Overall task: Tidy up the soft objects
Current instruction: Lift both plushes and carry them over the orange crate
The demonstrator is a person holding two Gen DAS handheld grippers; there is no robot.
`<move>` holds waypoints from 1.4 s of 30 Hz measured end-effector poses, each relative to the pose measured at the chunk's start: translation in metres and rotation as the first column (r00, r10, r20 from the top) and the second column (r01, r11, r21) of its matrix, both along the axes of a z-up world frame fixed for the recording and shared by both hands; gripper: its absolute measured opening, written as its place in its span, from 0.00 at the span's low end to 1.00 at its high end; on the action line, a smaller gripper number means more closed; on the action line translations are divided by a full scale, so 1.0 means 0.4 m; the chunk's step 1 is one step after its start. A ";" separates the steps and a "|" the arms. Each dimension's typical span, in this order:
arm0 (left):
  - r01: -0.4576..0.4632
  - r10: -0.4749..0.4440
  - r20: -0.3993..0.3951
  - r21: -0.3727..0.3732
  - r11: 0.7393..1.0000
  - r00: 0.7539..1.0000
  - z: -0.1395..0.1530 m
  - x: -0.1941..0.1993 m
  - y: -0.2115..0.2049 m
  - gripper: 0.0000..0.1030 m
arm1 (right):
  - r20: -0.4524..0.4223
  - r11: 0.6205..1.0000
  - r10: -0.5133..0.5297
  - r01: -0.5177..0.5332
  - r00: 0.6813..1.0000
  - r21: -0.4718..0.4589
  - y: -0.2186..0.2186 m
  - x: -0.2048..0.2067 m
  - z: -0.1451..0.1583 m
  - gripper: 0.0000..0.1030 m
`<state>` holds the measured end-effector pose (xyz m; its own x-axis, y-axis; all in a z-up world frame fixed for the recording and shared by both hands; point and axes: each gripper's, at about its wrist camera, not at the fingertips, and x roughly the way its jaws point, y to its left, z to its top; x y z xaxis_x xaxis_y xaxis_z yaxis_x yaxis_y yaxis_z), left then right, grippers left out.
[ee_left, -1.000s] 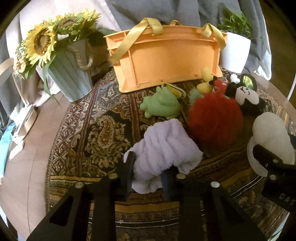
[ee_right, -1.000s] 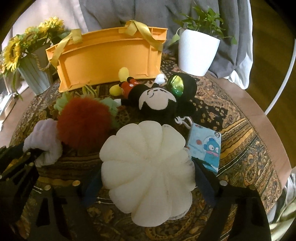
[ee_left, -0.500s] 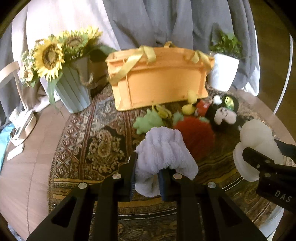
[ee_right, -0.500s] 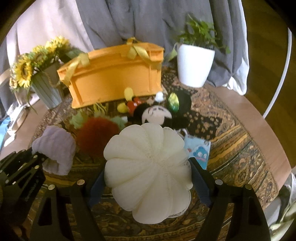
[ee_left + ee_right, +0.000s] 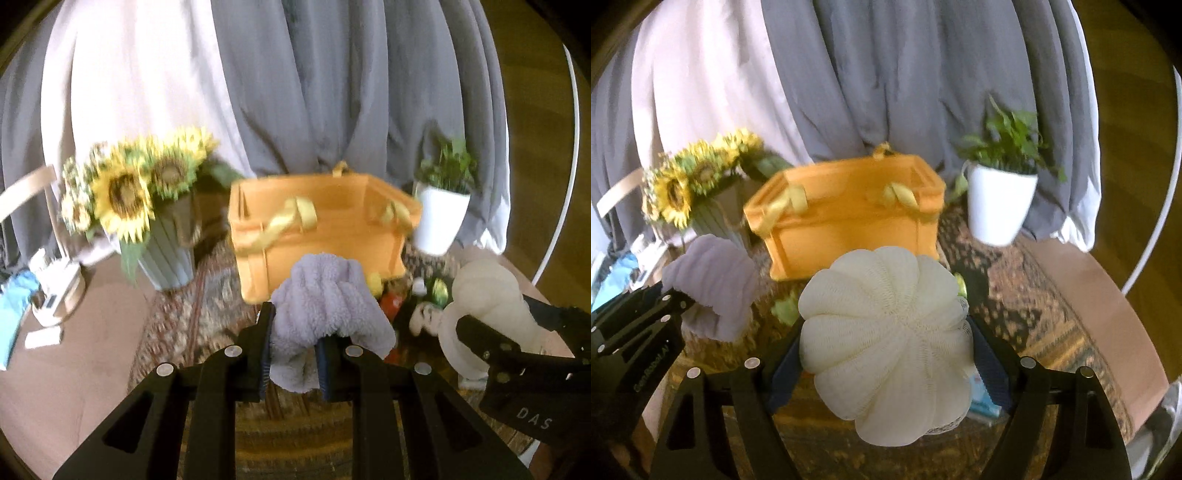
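Two tools are up above the desk (image 5: 1100,295), each gripping one soft thing. The left tool (image 5: 295,350) has its jaws pinched nearly together on a lavender fluffy cloth (image 5: 325,295), which bulges out above the pads and droops between them. The right tool (image 5: 886,354) has its jaws set fairly wide, pressed against both sides of a cream pumpkin-shaped mesh puff (image 5: 890,339) that fills the gap between them. Seen from the right wrist, the cloth hangs to the left of the puff, a little apart from it.

Beyond both held things stands an orange basket (image 5: 321,236) with yellow ribbon handles, open at the top, on a patterned rug (image 5: 1008,302) that covers the desk. To its left is a ribbed pot of sunflowers (image 5: 129,192); to its right, a white pot with a green plant (image 5: 997,206). Between the basket and the tools, partly hidden, lie more soft toys (image 5: 424,299), blurred. Grey and white curtains (image 5: 295,92) hang behind everything.
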<state>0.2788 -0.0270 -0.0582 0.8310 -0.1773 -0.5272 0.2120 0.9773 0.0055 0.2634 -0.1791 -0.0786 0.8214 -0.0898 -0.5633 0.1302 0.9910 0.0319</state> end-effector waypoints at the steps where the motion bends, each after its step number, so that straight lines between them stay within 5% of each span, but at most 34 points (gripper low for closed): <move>1: -0.001 0.001 0.012 -0.006 1.000 1.000 0.012 0.005 0.002 0.21 | 0.015 1.000 0.003 -0.003 1.000 -0.004 0.002 0.005 0.010 0.80; 21: -0.015 0.021 0.180 -0.031 0.999 0.983 0.156 0.170 0.008 0.21 | 0.187 0.996 0.076 -0.067 0.979 -0.053 0.014 0.199 0.165 0.80; 42: -0.050 0.052 0.164 -0.017 0.999 0.985 0.189 0.438 -0.037 0.21 | 0.180 0.990 0.136 -0.127 0.974 -0.064 -0.011 0.486 0.216 0.80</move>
<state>0.4540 -0.0417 0.0172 0.9142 -0.1384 -0.3808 0.1594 0.9869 0.0238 0.4578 -0.1835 0.0078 0.9170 0.0008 -0.3989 -0.0047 1.0000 -0.0086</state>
